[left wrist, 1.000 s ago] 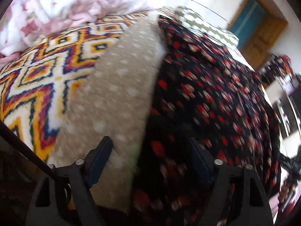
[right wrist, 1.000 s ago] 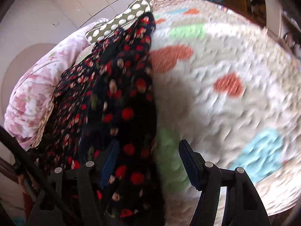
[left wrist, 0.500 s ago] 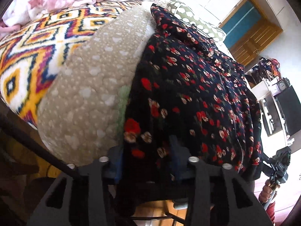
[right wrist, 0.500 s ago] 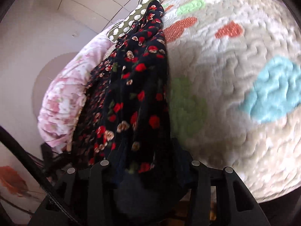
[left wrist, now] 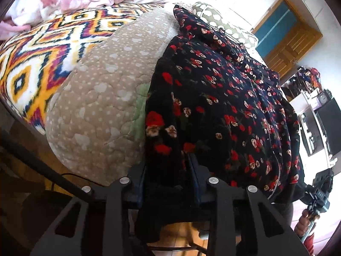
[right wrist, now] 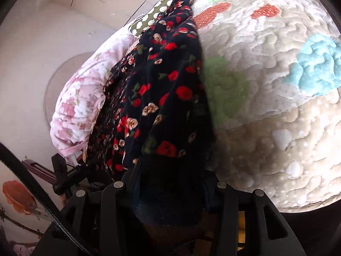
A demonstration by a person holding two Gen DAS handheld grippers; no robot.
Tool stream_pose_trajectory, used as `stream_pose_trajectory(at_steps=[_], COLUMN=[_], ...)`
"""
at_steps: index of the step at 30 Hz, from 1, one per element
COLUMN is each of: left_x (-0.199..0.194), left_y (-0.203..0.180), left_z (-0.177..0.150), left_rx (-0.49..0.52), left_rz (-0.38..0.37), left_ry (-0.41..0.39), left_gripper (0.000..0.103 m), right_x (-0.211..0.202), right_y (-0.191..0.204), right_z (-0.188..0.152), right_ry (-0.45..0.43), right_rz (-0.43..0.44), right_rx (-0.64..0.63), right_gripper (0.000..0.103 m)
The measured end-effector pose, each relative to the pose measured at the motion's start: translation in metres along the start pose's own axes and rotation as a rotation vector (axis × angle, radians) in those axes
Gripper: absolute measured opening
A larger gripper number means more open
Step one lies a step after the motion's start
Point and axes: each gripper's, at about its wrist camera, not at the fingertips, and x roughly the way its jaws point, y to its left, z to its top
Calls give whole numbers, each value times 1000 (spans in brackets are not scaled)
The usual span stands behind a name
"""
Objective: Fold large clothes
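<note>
Left gripper point(left wrist: 168, 178): we were closing it on the floral garment point(left wrist: 223, 106) hem at the bed point(left wrist: 96, 111) edge.
Right gripper point(right wrist: 170, 183): we clamped the same hem.
Risk: thick fabric could slip if our bite was shallow.

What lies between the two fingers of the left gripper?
A bunched edge of the black floral garment fills the gap of the left gripper, whose jaws are closing on it. The left wrist view shows this.

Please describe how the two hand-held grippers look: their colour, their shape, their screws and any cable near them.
Both the left gripper and the right gripper are matt black, with angular frames and cut-out openings. Round silver screws sit on the finger arms. The inner pads look dark blue. A black cable runs diagonally past the right gripper's frame.
</note>
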Motion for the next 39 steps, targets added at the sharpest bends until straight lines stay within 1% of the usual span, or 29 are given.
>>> stream_pose_trajectory(at_steps=[1, 3, 4, 5, 7, 9, 10, 11, 12, 14, 16, 19, 21, 23, 25, 28, 29, 31, 32, 35, 36, 37, 38, 39], left_x=[1, 3, 4, 5, 7, 8, 7, 3, -4, -22, -42, -73, -85, -88, -84, -74, -73, -75, -76, -87, -92, -96, -99, -100], left_y=[0, -1, -3, -5, -13, -19, -19, -17, -13, -8, -9, -16, -20, -23, -23, -19, -16, -10, -5, 7, 13, 18, 23, 26], left_z=[0, 0, 0, 0, -1, -1, 0, 2, 4, 7, 5, -4, -9, -11, -11, -13, -15, -19, -20, -24, -25, -25, -24, -22], left_rx=[-6, -17, -16, -11, 13, 50, 43, 27, -3, -41, -46, -29, -13, 4, 16, 4, 6, 6, 2, -2, -7, -14, -22, -24], left_rz=[0, -4, -9, -7, 27, 77, 90, 83, 50, 5, -25, -41, -44, -31, 5, 37, 57, 85, 104, 199, 212, 210, 204, 201], left_ry=[0, -4, -4, -4, -4, 2, 3, 4, 0, -22, -53, -100, -118, -124, -121, -96, -95, -94, -95, -129, -143, -153, -160, -160], left_gripper=[33, 41, 48, 52, 52, 39, 22, 12, 12, 10, 10, 8, 7, 7, 7, 7, 8, 8, 8, 8, 8, 8, 8, 10], right_x=[1, 3, 3, 3, 0, 1, 2, 3, 4, -1, -11, -40, -58, -66, -65, -55, -54, -59, -64, -84, -89, -94, -97, -99], right_y=[1, 1, 1, -1, -7, -10, -9, -7, -7, -5, -1, 9, 18, 25, 27, 23, 20, 9, 4, -9, -9, -12, -13, -13], right_z=[1, 3, 4, 5, 6, 6, 5, 5, 6, 6, 3, -4, -10, -13, -13, -11, -11, -15, -17, -19, -19, -18, -17, -15], right_ry=[-1, 0, -1, -8, -15, -22, -22, -15, -6, -7, -16, -49, -73, -82, -80, -55, -51, -50, -52, -86, -95, -110, -125, -133], right_rz=[-1, -3, -1, 10, 22, 25, 22, 16, 33, 50, 60, 115, 130, 127, 91, 1, -37, -114, -134, -183, -184, -187, -192, -196], right_rx=[-2, 3, 9, 22, 40, 59, 58, 48, 47, 60, 46, 25, -2, -26, -44, -56, -62, -62, -56, -37, -29, -19, -18, -18], right_gripper=[48, 48, 48, 48, 49, 49, 47, 32, 13, 12, 9, 7, 4, 4, 4, 4, 5, 6, 7, 7, 7, 7, 14, 32])
